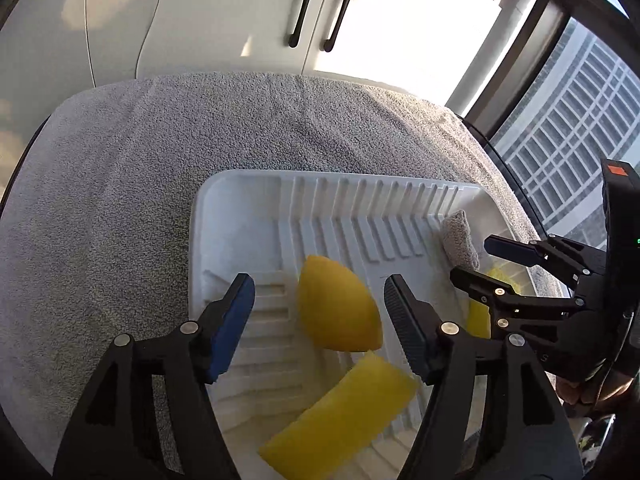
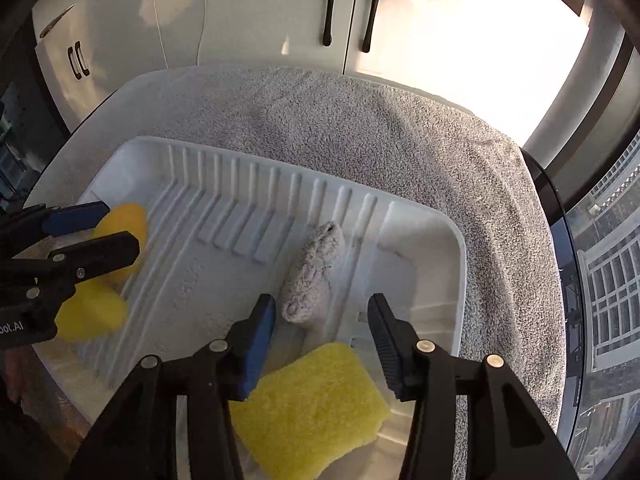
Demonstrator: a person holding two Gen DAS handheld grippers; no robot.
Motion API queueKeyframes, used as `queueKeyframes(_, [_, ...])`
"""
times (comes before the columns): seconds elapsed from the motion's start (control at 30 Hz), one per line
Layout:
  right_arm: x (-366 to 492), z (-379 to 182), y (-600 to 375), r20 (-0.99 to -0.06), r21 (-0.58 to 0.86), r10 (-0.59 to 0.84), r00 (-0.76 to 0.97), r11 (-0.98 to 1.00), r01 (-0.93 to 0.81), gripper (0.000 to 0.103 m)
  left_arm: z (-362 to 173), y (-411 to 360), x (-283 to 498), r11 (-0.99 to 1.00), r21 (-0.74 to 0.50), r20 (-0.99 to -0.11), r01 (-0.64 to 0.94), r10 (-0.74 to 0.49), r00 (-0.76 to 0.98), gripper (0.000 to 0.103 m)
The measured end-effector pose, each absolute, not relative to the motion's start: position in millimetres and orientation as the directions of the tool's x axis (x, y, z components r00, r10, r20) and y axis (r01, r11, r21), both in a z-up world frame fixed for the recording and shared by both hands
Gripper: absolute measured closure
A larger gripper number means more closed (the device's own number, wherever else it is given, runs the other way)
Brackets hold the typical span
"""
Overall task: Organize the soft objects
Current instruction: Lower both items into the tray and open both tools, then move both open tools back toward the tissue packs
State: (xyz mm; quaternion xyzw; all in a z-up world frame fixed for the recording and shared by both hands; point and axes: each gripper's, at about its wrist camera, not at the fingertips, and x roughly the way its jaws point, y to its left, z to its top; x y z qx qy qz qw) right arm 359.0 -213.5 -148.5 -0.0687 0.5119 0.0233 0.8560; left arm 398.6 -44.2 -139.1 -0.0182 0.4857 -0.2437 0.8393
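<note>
Four soft items already inside white tray (image 1: 208, 216) on towel-covered worktop (image 1: 120, 184):
- two yellow sponges under left gripper (image 1: 320, 320): rounded sponge (image 1: 336, 308), sponge strip (image 1: 340, 416)
- flat yellow sponge (image 2: 312, 400) and rolled grey cloth (image 2: 312, 276) under right gripper (image 2: 322, 344)

Both pairs of fingers part-open, empty. Nothing visible left on towel; task looks near done.

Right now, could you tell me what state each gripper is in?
Left gripper: open, holding nothing.
Right gripper: open, holding nothing.
</note>
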Motion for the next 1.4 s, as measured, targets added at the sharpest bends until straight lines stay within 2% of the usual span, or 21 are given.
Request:
queueKeyframes(0.03, [357.5,-146.6,-213.8,-0.873,-0.112,-0.046,0.485,0.988,-0.108,0.045,-137.4,-44.3,398.6,0.877,-0.275,-0.807,0.393,-0.433,0.402,0.027])
queueKeyframes(0.07, [356.3,-144.5,-215.0,-0.869,-0.126,-0.059,0.491,0.987,-0.104,0.041,-135.8,-43.5,399.2,0.877,-0.283,-0.807,0.389,-0.437,0.397,0.023])
queueKeyframes(0.17, [353.2,-138.5,-220.3,-0.867,-0.108,-0.046,0.496,0.989,-0.097,0.032,-128.0,-37.7,397.0,0.892,-0.269,-0.796,0.362,-0.418,0.438,0.022])
queueKeyframes(0.5, [332.8,-125.1,-245.7,-0.86,-0.011,0.0,0.51,1.0,-0.019,0.029,-103.4,-15.4,385.5,0.932,-0.194,-0.753,0.305,-0.341,0.563,0.022])
queueKeyframes(0.7, [318.0,-114.4,-263.1,-0.843,-0.004,-0.025,0.537,0.999,0.041,0.029,-92.9,-1.4,367.3,0.974,0.03,-0.718,0.226,-0.136,0.683,0.022])
queueKeyframes(0.8, [312.0,-112.2,-274.8,-0.846,0.013,-0.027,0.533,0.997,0.071,0.029,-91.6,11.3,359.8,0.978,0.076,-0.705,0.192,-0.084,0.704,0.022])
queueKeyframes(1.03, [292.2,-112.8,-306.0,-0.848,0.013,-0.07,0.526,0.988,0.151,0.029,-93.9,49.9,337.9,0.988,0.072,-0.698,0.134,-0.046,0.715,0.022])
queueKeyframes(1.4, [237.6,-118.2,-344.2,-0.853,-0.029,-0.132,0.505,0.978,0.206,0.029,-105.6,118.5,291.1,0.998,-0.011,-0.708,0.061,-0.051,0.704,0.022])
